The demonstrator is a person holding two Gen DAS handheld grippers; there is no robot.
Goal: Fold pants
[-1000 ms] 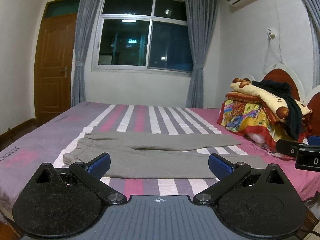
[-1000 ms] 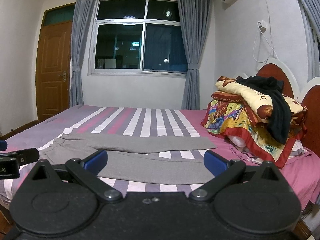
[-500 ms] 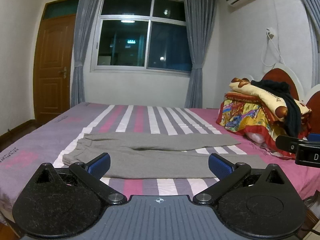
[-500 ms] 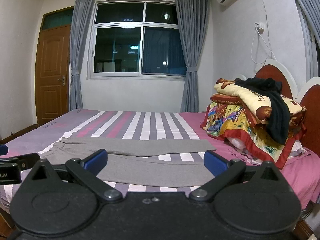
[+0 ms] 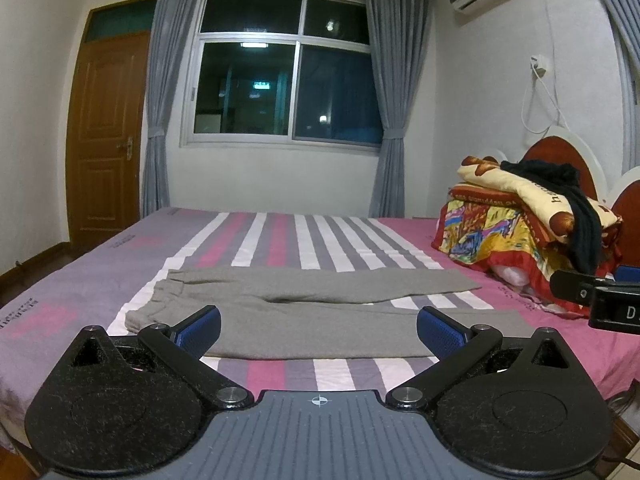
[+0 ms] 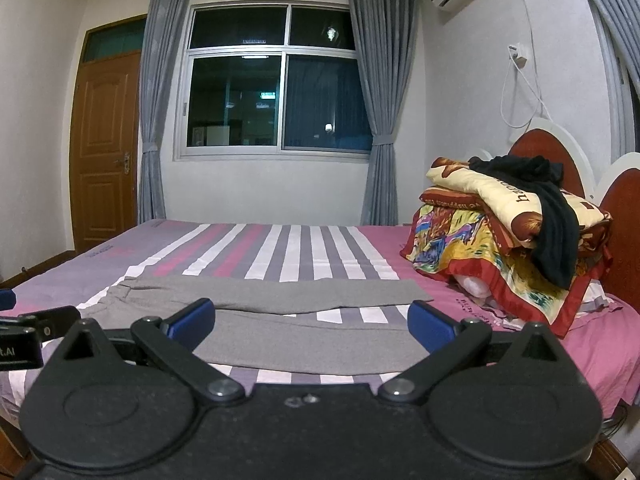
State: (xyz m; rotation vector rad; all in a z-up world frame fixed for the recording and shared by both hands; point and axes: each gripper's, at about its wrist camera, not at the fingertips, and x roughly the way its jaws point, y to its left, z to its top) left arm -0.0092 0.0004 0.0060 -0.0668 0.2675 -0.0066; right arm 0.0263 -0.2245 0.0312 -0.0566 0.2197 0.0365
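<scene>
— Left gripper (image 5: 318,330) first: what's it doing?

— Spread wide, blue pads far apart, nothing between them. It hangs short of the near edge of the bed (image 5: 280,374), not touching any cloth. The right gripper (image 6: 312,322) is in the same way: fully parted, empty, held off the mattress.

— And the pants?

— Grey pants (image 5: 320,312), lying flat on the striped sheet just ahead of both grippers. From the left gripper the waistband is ahead and to its left, and the two legs run off to its right, side by side with a strip of sheet showing between them toward the cuffs. From the right gripper the near leg lies straight across in front, the cuffs ahead to its right.

— So how much folding is done?

— None that I can see. The legs are spread out, not laid one on the other, and there's no crease across the length. I'd judge the task is at its very start: the whole fold is still to do, most likely bringing one leg over the other, then doubling the length.

— Anything farther off?

— Beyond the pants, bare striped sheet. Far to the right of both grippers, a pile of bright quilts (image 6: 480,236) with a black garment (image 6: 556,224) draped on top, well apart from the pants.
</scene>
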